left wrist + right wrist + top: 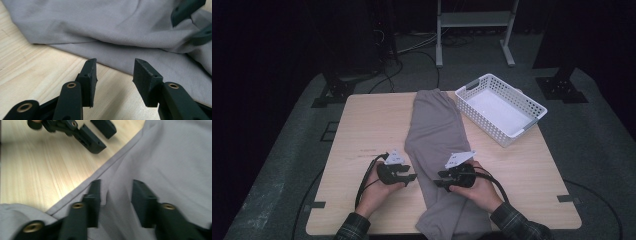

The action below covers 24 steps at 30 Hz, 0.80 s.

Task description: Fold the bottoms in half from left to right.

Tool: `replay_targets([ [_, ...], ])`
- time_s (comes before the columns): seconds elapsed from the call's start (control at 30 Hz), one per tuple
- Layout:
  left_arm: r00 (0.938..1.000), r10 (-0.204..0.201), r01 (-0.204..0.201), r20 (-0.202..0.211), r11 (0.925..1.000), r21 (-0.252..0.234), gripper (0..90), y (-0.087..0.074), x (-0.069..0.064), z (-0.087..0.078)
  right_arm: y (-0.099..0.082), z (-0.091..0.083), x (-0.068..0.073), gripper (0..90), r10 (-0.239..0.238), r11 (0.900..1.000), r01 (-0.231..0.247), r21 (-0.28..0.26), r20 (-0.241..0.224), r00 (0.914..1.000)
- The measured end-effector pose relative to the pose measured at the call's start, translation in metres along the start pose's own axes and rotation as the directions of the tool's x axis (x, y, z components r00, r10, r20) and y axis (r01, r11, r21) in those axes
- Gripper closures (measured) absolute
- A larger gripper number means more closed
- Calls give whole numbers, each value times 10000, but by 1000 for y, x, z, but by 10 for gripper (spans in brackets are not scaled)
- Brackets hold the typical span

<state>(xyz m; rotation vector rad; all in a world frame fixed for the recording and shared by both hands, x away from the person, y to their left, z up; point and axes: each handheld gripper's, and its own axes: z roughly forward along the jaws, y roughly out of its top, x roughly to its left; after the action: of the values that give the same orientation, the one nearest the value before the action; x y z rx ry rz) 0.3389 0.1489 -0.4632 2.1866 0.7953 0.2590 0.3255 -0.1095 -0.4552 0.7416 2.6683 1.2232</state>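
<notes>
Grey trousers [437, 125] lie lengthwise down the middle of the wooden table [362, 130], their lower end hanging over the near edge. My left gripper [412, 173] is just left of the cloth's edge. In the left gripper view its jaws [115, 72] stand open over bare wood, with the grey trousers [100, 25] just beyond the tips. My right gripper [439, 179] is over the trousers, facing the left one. In the right gripper view its jaws [116, 192] stand apart on the grey trousers [170, 157], with a raised fold between them and the pads not pressing it.
A white perforated basket [482, 122] stands empty at the table's far right, close to the trousers' far end. Bare wood lies to the left and to the right of the cloth. A metal stand and cables are on the floor beyond the table.
</notes>
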Motion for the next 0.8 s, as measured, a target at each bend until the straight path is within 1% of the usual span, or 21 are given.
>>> replay_targets([
  [0.07, 9999, 62, -62, 80, 10000, 12, 523, 0, -1, 1, 0, -1, -1, 832, 7, 10000, -6, -98, 118, 9999],
  [0.1, 9999, 111, -111, 82, 9999, 1, 522, 1, -1, 1, 0, -4, -3, 865, -5, 9999, 7, -119, 200, 9998],
  [0.27, 9996, 209, -208, 174, 9998, -67, 518, 4, -5, 2, -6, -18, -20, 881, 434, 9989, -421, -209, 656, 9969],
  [0.3, 9995, 219, -216, 212, 9997, -109, 518, 5, -7, 2, -8, -19, -24, 880, 455, 9989, -445, -134, 844, 9954],
  [0.37, 9991, 291, -286, 297, 9995, -153, 517, 7, -10, 4, -12, -20, -32, 880, 658, 9978, -658, -29, 1047, 9923],
  [0.4, 9987, 351, -345, 361, 9993, -149, 517, 8, -11, 6, -15, -20, -35, 880, 674, 9976, -687, 74, 1164, 9909],
  [0.47, 9974, 464, -455, 552, 9988, -160, 515, 11, -15, 10, -19, -16, -40, 869, 897, 9955, -923, 197, 1088, 9900],
  [0.5, 9964, 480, -470, 693, 9988, -162, 514, 12, -18, 13, -21, -14, -42, 849, 1032, 9941, -1061, 235, 1009, 9895],
  [0.57, 9950, 557, -546, 824, 9984, -153, 511, 15, -23, 18, -24, -9, -45, 762, 1073, 9923, -1131, 510, 1057, 9886],
  [0.63, 9937, 600, -581, 947, 9980, -231, 509, 18, -28, 24, -25, -9, -46, 713, 1014, 9934, -1068, 427, 1138, 9883],
  [0.67, 9924, 721, -701, 992, 9973, -238, 509, 20, -30, 26, -24, -9, -46, 673, 1014, 9932, -1077, 450, 1244, 9870],
  [0.7, 9918, 745, -717, 1040, 9970, -303, 508, 21, -33, 29, -24, -11, -46, 654, 994, 9936, -1058, 406, 1346, 9859],
  [0.77, 9896, 855, -828, 1153, 9962, -283, 509, 26, -38, 34, -25, -14, -47, 646, 1010, 9939, -1061, 308, 1349, 9857],
  [0.8, 9875, 1002, -979, 1215, 9949, -248, 508, 28, -40, 36, -25, -16, -48, 634, 1027, 9936, -1082, 336, 1366, 9853],
])
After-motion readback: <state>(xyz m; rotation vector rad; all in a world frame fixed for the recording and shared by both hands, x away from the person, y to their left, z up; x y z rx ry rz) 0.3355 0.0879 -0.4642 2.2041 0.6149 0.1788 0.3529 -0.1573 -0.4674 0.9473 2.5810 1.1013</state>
